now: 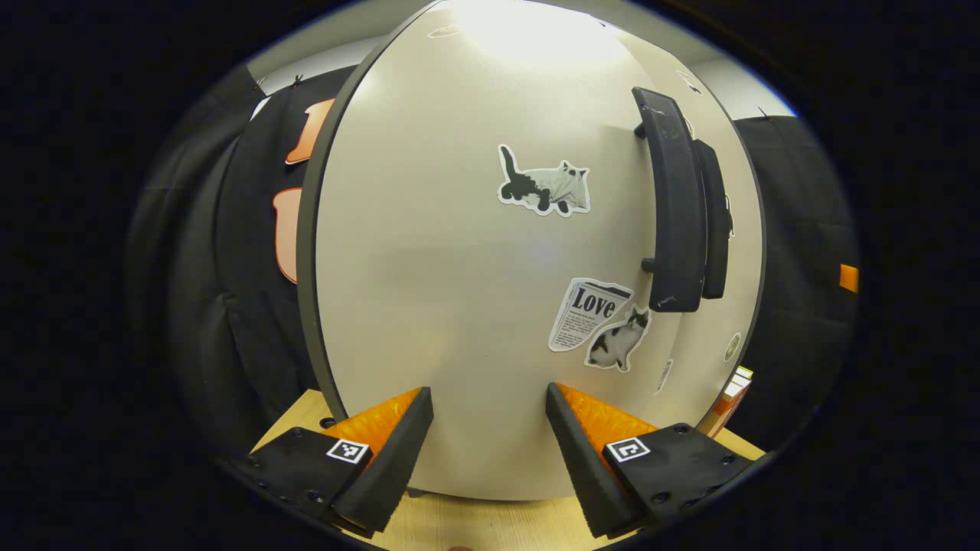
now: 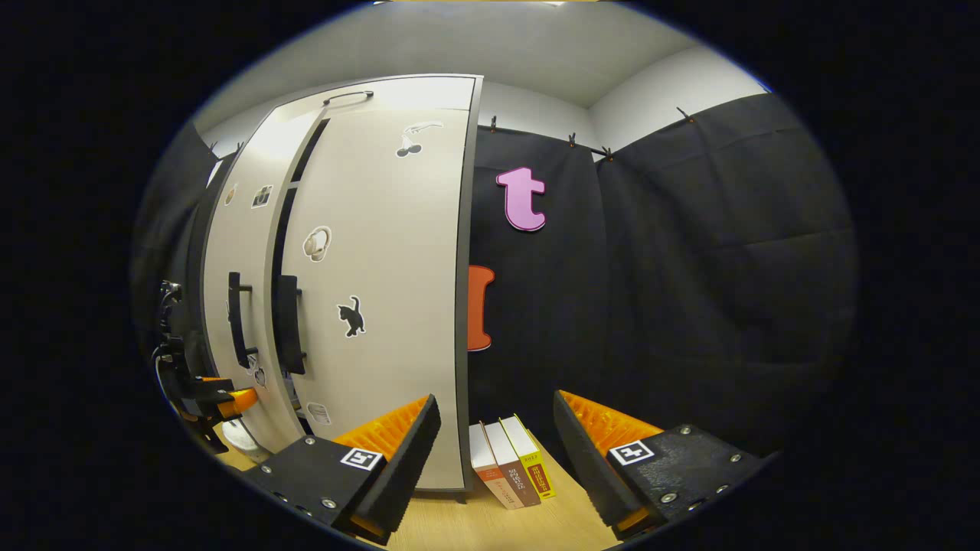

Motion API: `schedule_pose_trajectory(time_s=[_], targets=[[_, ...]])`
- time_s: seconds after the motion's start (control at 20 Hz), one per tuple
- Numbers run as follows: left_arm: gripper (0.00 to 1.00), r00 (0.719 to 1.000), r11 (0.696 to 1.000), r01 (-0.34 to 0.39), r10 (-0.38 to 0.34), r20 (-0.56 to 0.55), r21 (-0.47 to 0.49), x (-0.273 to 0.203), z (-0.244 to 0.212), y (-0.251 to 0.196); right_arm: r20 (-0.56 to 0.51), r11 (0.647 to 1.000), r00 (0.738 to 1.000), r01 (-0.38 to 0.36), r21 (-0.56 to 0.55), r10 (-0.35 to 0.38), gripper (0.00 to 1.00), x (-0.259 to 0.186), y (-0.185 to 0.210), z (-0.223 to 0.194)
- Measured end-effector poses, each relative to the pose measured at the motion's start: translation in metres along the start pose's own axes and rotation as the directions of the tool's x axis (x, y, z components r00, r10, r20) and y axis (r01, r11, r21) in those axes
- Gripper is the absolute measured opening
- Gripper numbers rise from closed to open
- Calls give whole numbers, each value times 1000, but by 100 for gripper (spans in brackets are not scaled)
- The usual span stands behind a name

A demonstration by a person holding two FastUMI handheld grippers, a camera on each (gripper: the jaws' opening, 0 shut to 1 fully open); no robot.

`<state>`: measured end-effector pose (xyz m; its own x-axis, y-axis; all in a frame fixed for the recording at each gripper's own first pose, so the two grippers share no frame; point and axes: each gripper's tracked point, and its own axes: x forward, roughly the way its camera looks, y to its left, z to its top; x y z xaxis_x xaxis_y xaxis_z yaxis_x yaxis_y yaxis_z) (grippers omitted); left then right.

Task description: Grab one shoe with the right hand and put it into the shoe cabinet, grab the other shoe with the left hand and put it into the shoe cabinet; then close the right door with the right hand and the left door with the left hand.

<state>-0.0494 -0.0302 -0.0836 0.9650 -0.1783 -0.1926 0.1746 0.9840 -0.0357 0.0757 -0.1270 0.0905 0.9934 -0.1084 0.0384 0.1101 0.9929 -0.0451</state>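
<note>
Left gripper (image 1: 490, 417) spread, facing the shoe cabinet (image 1: 459, 306) left door, right gripper (image 2: 496, 428) spread, books (image 2: 511, 463) at the desk (image 2: 475, 528) back edge beside the cabinet.

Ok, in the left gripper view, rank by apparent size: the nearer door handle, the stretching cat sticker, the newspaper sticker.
1. Nearer door handle, clearly largest.
2. Stretching cat sticker and newspaper sticker look about alike, and the fisheye distorts them, so I won't rank them.

Cream shoe cabinet (image 1: 429, 252), black handles (image 1: 674, 207), cat stickers (image 1: 545, 188).
</note>
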Motion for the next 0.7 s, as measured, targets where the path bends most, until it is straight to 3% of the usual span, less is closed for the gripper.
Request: schedule_pose_trajectory(time_s=[0.25, 0.45, 0.7], targets=[[97, 1000, 999, -7, 7, 2, 32, -19, 23, 2, -1, 999, 999, -36, -3, 36, 92, 11, 10, 7], [96, 999, 1000, -9, 9, 36, 10, -69, 65, 14, 4, 998, 998, -62, -5, 62, 92, 9, 16, 17], [99, 989, 997, -74, 71, 128, 23, -133, 126, 49, 14, 997, 997, -79, -10, 79, 92, -1, 21, 35]])
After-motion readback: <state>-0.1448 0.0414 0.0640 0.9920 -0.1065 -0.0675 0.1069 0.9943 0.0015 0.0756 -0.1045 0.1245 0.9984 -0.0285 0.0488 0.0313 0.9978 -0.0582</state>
